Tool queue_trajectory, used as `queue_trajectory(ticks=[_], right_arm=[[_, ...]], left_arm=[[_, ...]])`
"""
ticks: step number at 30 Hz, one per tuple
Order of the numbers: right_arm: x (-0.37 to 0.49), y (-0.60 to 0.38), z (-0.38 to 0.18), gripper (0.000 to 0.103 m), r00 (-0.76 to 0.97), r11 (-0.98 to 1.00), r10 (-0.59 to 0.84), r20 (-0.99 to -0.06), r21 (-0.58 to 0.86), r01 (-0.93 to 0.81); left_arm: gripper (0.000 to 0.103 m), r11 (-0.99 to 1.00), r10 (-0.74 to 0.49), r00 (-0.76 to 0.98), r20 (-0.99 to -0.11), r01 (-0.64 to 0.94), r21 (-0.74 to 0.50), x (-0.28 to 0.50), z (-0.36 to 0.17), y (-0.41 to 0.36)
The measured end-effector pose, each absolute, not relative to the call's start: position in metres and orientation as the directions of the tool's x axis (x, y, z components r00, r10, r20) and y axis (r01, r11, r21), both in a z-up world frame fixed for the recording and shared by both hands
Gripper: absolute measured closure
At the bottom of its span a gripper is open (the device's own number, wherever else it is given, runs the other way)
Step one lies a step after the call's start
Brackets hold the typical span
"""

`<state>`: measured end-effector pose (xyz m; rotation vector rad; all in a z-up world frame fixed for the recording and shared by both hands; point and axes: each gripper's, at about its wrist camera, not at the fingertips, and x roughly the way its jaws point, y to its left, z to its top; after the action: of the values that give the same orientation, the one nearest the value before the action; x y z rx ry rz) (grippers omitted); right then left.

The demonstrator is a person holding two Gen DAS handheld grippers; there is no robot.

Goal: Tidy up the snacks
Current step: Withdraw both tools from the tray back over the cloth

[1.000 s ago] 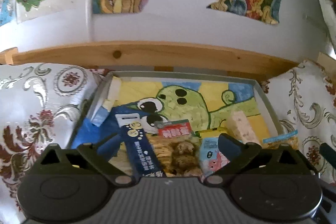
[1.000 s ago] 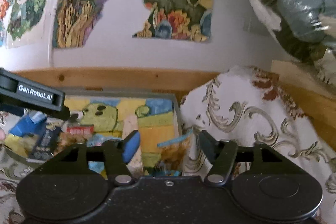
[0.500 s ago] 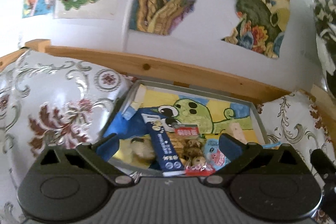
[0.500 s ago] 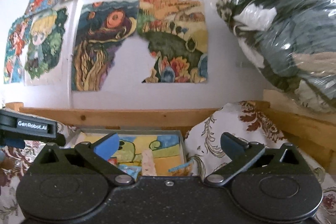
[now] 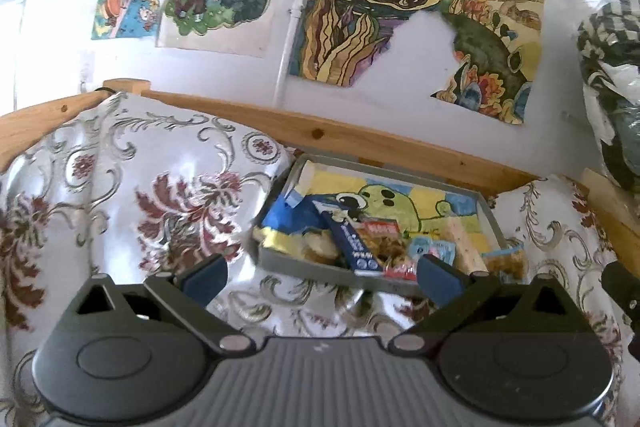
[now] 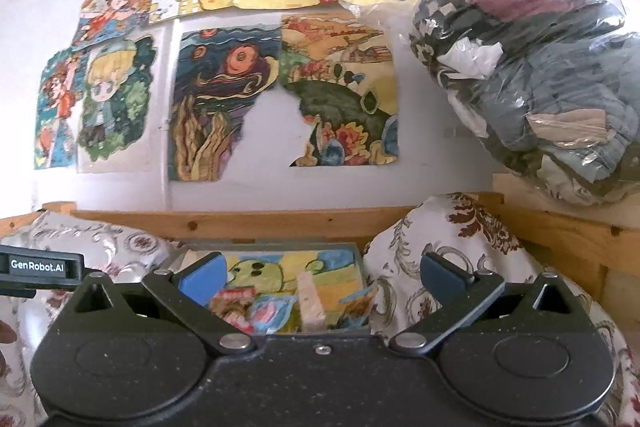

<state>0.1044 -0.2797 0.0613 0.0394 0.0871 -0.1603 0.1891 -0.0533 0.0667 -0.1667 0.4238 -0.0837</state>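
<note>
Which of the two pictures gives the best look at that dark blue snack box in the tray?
The left wrist view: the dark blue box lies in full sight across the tray. In the right wrist view, the right tool hides it.

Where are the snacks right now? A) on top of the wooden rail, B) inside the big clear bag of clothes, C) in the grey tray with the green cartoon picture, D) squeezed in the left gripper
C: the snack packets lie piled in the grey tray, while the left gripper and right gripper are both open and empty.
</note>
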Motion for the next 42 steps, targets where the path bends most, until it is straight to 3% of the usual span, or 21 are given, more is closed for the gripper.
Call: queue_trajectory(ticks=[12, 24, 42], right_arm=[[0.049, -0.252, 0.046, 0.001, 0.975, 0.991, -0.126, -0.185, 0.019, 0.132], [0.031, -0.234, 0.026, 0.001, 0.934, 0.994, -0.105, -0.342, -0.031, 0.101], [0.056, -0.232, 0.000, 0.001, 0.821, 0.995, -0.101, -0.561, -0.045, 0.092]], left_arm=[[0.000, 0.985, -0.119, 0.898, -0.424, 0.053, -0.163, 0.131, 0.046, -0.038], [0.000, 0.992, -0.110, 0.852, -0.512, 0.062, -0.111, 0.098, 0.011, -0.020], [0.000, 0.980, -0.157, 0.716, -0.680, 0.201, -0.014, 0.107, -0.020, -0.035]])
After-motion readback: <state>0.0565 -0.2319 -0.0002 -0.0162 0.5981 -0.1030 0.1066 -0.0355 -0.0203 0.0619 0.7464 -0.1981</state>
